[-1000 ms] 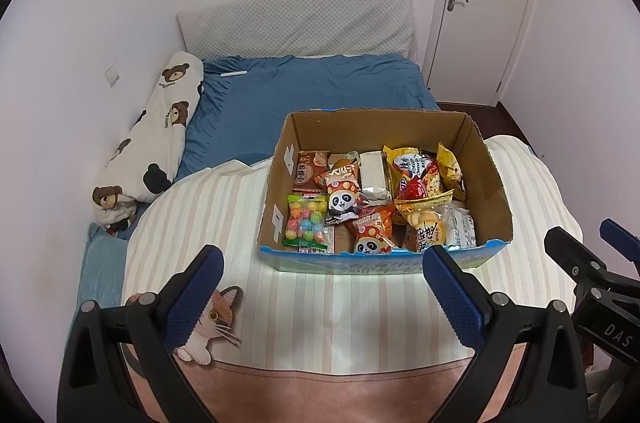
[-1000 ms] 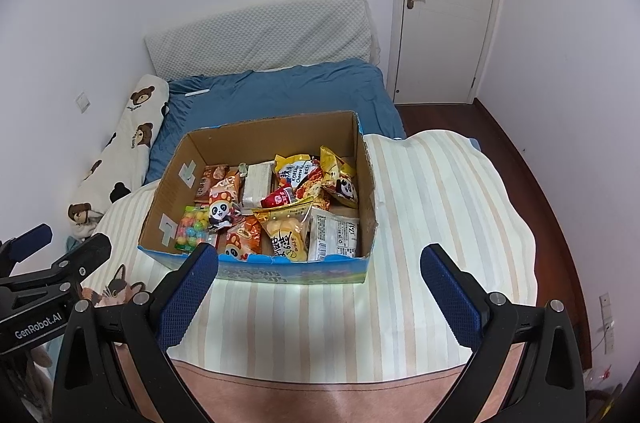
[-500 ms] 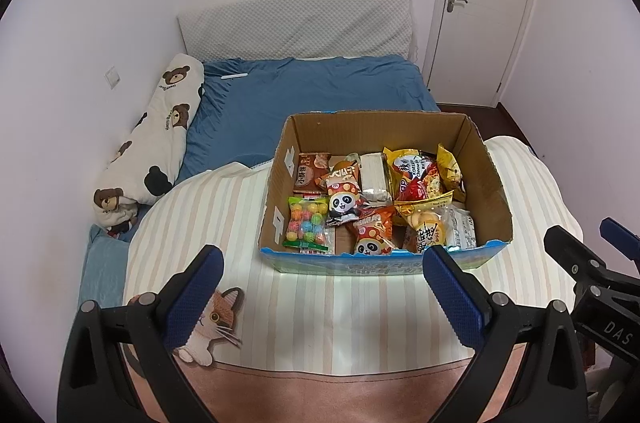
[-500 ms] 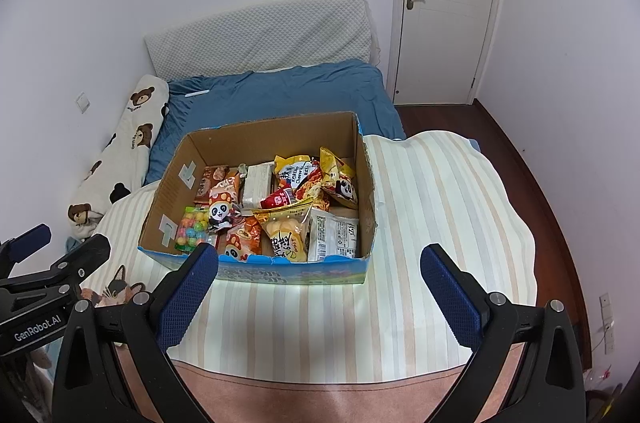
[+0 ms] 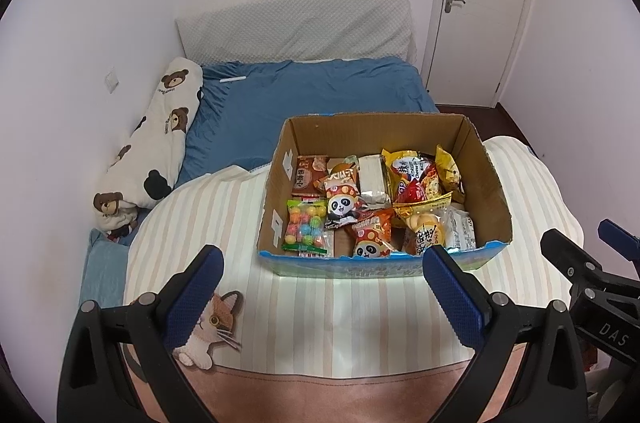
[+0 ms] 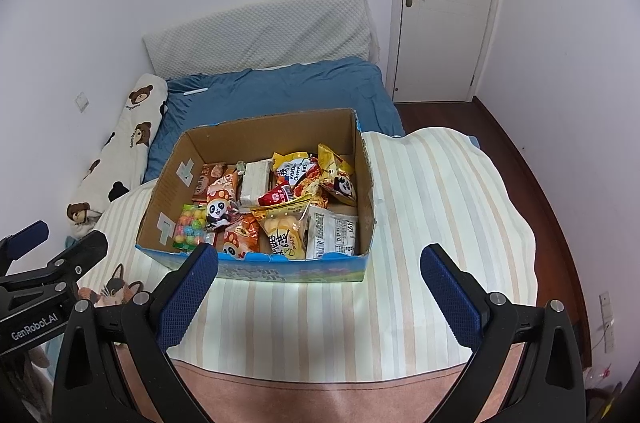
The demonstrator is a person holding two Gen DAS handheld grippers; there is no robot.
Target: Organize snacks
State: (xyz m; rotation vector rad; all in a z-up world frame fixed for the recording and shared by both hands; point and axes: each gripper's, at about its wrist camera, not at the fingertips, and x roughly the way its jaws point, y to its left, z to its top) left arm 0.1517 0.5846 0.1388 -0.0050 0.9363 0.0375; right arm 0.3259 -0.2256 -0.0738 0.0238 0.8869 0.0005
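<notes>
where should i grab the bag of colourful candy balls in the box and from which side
Grip the candy bag across its short width near the upper seal, coming straight down from above. It lies flat in the near-left corner of the cardboard box, with walls close on its left and front, so a side approach looks blocked. The left gripper, open, is probably nearer.

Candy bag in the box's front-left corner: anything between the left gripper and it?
Only the box's low front wall. The candy bag lies just behind it, uncovered on top, with a panda pack beside it. The left gripper is open over bare striped blanket; coming from above clears the wall.
</notes>
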